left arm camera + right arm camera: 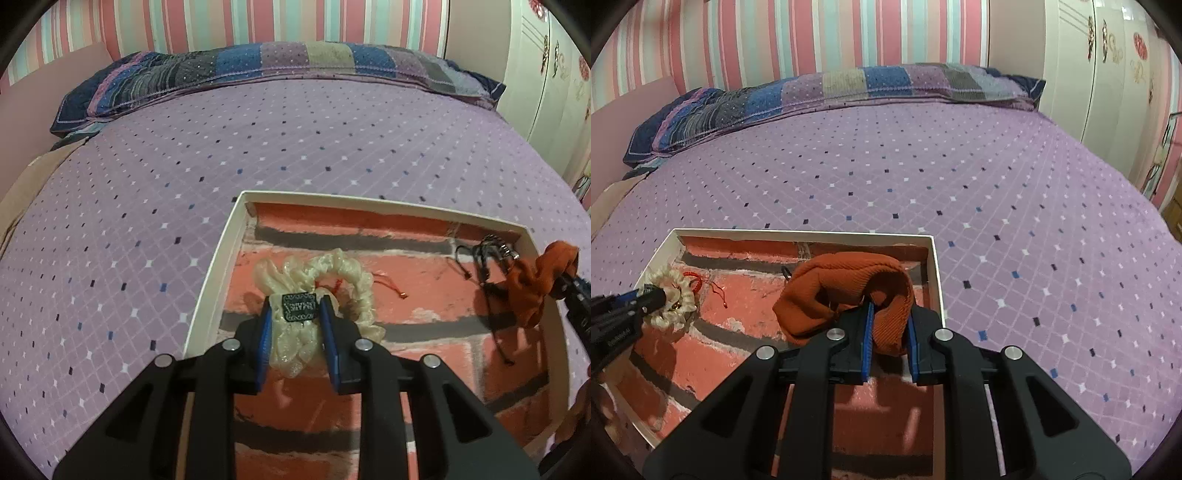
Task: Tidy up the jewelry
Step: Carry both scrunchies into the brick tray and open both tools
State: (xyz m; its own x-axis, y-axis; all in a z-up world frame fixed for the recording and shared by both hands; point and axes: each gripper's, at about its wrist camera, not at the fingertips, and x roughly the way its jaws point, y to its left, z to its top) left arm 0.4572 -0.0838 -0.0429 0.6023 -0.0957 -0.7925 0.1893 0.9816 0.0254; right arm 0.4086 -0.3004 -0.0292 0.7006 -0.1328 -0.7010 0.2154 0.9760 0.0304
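A: Holding both scrunchies over the tray [207, 295] at this point. The left gripper [295, 317] had its jaws clamped on the cream scrunchie [321, 280], gripping the bunched part by the black label, near the tray's left edge. The right gripper [890, 325] had its jaws pressed together on a fold of the orange scrunchie [842, 291], close to the right edge.

B: Was either one resting on the tray floor?

A: The far loop of the cream one looked to lie on the brick-print lining; the orange one I could not tell. A thin red cord [391, 288] lay between them, partly under the cream loop, and a dark tangle of bracelets [487, 254] sat in the far right corner.

B: Then my judgement: each should have been set down low before the jaws parted, so the fabric did not spring away. The orange one ought to have stayed clear of the dark tangle, or cords might have snagged in its folds.

A: Agreed. The cream one likewise risked dragging the red cord.
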